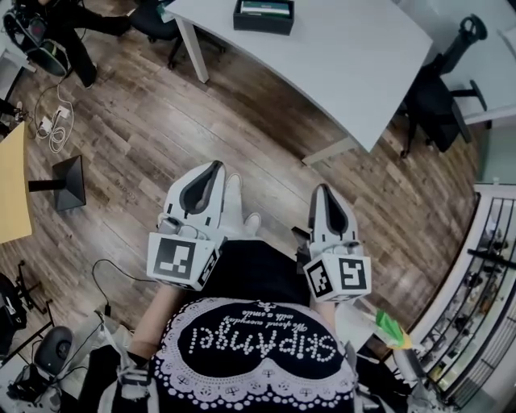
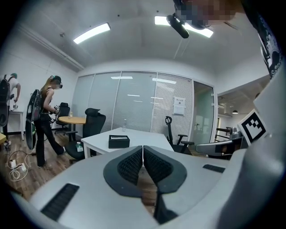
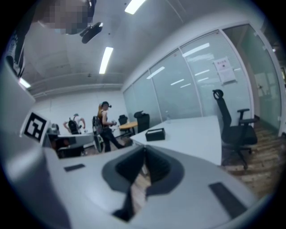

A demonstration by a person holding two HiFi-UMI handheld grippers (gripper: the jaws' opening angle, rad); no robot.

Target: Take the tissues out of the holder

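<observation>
The black tissue holder (image 1: 263,16) stands on a white table (image 1: 339,56) at the top of the head view, far from both grippers. It also shows as a small dark box (image 2: 119,142) on the table (image 2: 149,137) in the left gripper view, and as a box (image 3: 155,134) in the right gripper view. I cannot make out tissues in it. My left gripper (image 1: 217,164) and right gripper (image 1: 322,188) are held close to the body above the wooden floor. Both are shut with nothing between the jaws (image 2: 143,148) (image 3: 144,150).
A black office chair (image 1: 435,105) stands at the table's right end, another (image 2: 91,123) at its left. A person (image 2: 44,120) stands near a round wooden table (image 2: 73,120). A black stand (image 1: 68,184) and cables (image 1: 52,125) lie on the floor to the left. A shelf rack (image 1: 484,282) lines the right.
</observation>
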